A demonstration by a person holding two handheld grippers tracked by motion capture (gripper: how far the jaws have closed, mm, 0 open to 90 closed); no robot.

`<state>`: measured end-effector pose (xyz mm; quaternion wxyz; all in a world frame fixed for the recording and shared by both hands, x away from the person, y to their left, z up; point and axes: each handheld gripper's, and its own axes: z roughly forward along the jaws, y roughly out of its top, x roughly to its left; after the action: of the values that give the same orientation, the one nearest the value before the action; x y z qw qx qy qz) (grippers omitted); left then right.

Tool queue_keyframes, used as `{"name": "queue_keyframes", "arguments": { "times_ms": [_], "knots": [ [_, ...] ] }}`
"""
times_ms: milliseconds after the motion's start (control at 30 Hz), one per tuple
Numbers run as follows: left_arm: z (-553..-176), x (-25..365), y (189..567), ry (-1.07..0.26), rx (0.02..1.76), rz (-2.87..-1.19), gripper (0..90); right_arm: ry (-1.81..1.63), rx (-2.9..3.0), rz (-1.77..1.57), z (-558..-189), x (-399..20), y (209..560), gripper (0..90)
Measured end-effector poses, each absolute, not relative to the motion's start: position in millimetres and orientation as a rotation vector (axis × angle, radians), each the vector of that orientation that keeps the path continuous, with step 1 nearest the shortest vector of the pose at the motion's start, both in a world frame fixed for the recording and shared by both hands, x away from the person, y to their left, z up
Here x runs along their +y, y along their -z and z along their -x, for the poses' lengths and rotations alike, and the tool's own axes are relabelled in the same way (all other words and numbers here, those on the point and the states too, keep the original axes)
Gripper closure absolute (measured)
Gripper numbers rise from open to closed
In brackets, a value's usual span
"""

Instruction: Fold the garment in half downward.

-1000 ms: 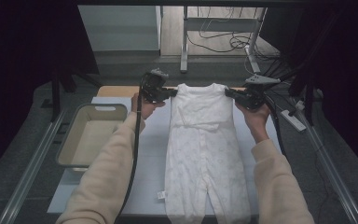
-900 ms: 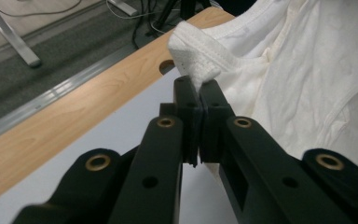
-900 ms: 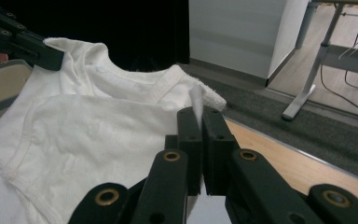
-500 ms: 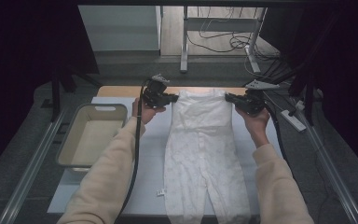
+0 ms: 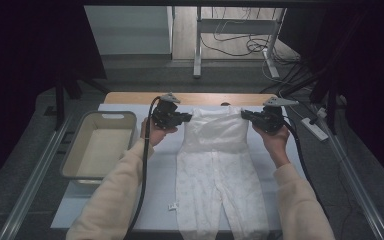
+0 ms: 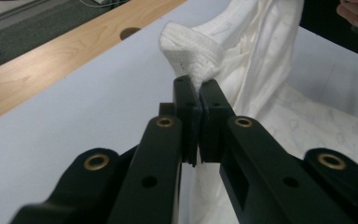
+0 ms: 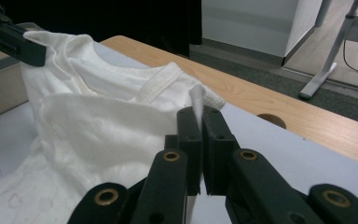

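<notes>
White baby romper [image 5: 215, 165] spread down frame centre on worktop [image 5: 105, 200], legs toward bottom edge. Left claw [image 5: 186, 119] clenched on its left shoulder, right claw [image 5: 246, 116] clenched on right shoulder, upper centre.

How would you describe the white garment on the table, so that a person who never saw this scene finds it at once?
Look at the pale sheet covering the wooden table. Down its middle lies a white baby romper, legs toward the person, its shoulders pinched by the left gripper and right gripper. Unlike the beige tub beside it, it is soft cloth with a faint print.
</notes>
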<state>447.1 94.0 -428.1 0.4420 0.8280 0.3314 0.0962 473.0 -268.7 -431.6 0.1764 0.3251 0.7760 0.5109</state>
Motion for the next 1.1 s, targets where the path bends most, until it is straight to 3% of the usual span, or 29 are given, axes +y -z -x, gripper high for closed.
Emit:
{"name": "queue_keyframes", "arguments": {
  "times_ms": [1100],
  "knots": [
    [-395,98,469,-0.105,0.777,-2.098,86.6,-1.411,2.31,-0.879,-415,-271,451,86.6]
  ]
}}
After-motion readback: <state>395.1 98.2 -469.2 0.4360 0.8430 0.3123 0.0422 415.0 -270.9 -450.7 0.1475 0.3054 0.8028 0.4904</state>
